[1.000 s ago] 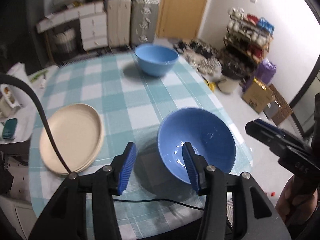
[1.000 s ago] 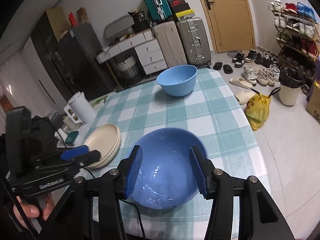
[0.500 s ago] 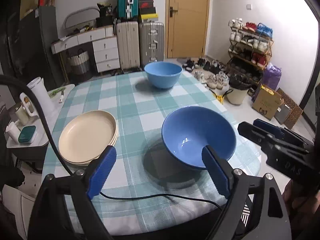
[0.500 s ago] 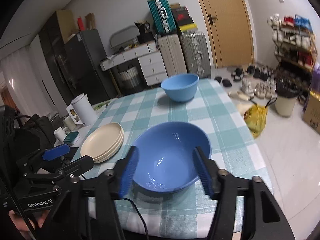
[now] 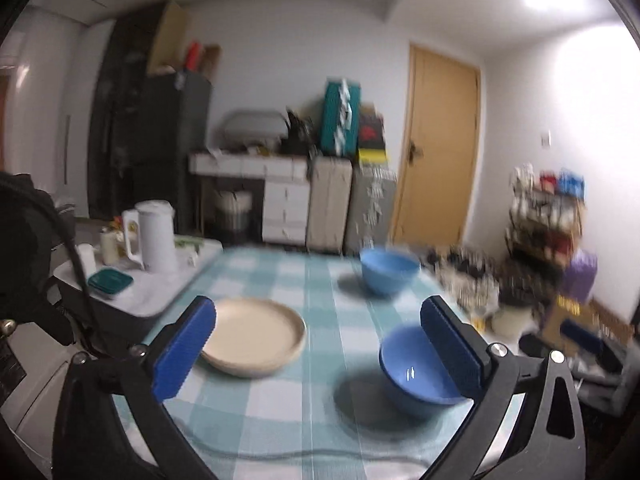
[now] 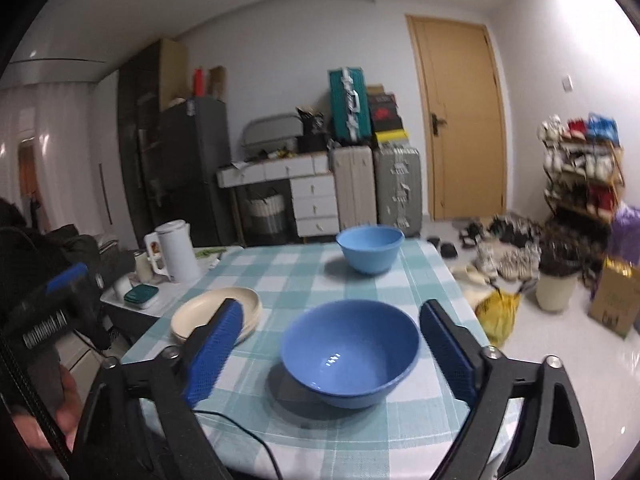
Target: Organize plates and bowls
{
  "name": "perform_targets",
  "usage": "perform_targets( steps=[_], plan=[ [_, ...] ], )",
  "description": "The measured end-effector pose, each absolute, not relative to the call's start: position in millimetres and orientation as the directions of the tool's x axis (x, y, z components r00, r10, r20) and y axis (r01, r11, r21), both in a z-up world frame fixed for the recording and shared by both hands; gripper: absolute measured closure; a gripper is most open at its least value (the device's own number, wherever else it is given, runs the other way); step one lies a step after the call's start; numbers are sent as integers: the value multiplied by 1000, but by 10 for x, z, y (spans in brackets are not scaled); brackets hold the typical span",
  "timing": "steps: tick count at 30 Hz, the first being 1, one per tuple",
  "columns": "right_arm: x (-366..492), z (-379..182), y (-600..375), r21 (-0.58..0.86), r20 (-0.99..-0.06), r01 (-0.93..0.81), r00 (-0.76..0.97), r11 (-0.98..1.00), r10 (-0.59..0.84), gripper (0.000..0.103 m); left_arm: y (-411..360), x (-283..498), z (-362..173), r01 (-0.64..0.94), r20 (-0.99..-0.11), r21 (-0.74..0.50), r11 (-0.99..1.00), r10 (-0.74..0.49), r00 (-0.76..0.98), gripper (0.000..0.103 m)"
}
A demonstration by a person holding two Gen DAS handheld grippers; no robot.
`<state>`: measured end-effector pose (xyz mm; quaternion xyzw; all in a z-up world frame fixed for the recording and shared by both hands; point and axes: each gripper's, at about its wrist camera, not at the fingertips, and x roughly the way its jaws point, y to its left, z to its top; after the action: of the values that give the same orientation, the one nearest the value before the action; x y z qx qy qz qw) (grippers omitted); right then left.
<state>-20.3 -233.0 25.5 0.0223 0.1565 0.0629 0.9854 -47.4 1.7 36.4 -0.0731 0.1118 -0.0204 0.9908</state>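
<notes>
My right tool [image 6: 328,354] and left tool [image 5: 320,354] hang empty, jaws opening wide. The dark blue bowl [image 6: 350,350] sits low centre on the table [image 6: 304,280]; approaching carelessly, I could shove it off the near edge.

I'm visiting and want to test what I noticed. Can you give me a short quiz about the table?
1. How many blue bowls stand on the checked table?
2. True or false: the near bowl is nested inside the far bowl.
3. What lies left of the near bowl: A) cream plates, B) a pan, C) a cup?

Key: 1. Two. 2. False, they stand apart. 3. A.
</notes>
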Motion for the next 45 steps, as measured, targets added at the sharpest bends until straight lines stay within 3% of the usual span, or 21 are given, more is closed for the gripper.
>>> perform_targets(
  steps=[6,12,15,18,22,26,30,33,37,45],
  plan=[
    [-430,461,-2236,82,-239,-146,958,986,161,7,221,-951,671,-28,-18,-178,984,26,1000,0],
    [-851,696,-2171,67,-113,-192,974,979,199,2,475,-1473,897,-64,165,-263,963,111,980,0],
    [-1084,720,-2134,52,-56,-234,970,971,236,1,660,-1826,1018,-120,298,-323,939,221,929,0],
    [-1151,689,-2090,27,-59,-215,974,976,217,1,890,-2129,1108,-101,425,-390,915,276,862,0],
    [-1065,611,-2135,32,-95,-142,985,989,145,1,1000,-1902,1135,-49,345,-397,917,198,918,0],
    [-950,524,-2282,105,-118,-135,982,985,148,1,742,-1221,963,-36,118,-277,960,71,991,0],
    [-828,408,-2337,93,-145,-116,981,989,128,1,367,-504,597,-87,-91,-111,990,78,993,0],
    [-695,300,-2355,85,-157,-110,980,990,122,1,251,-122,417,-62,-199,-96,993,42,979,0],
    [-499,211,-2428,100,-167,-103,979,990,119,1,156,77,350,-58,-256,-129,990,23,966,0],
    [4,555,-2643,151,-158,-175,967,973,198,1,107,359,635,-48,-208,-114,992,23,978,0]
  ],
)
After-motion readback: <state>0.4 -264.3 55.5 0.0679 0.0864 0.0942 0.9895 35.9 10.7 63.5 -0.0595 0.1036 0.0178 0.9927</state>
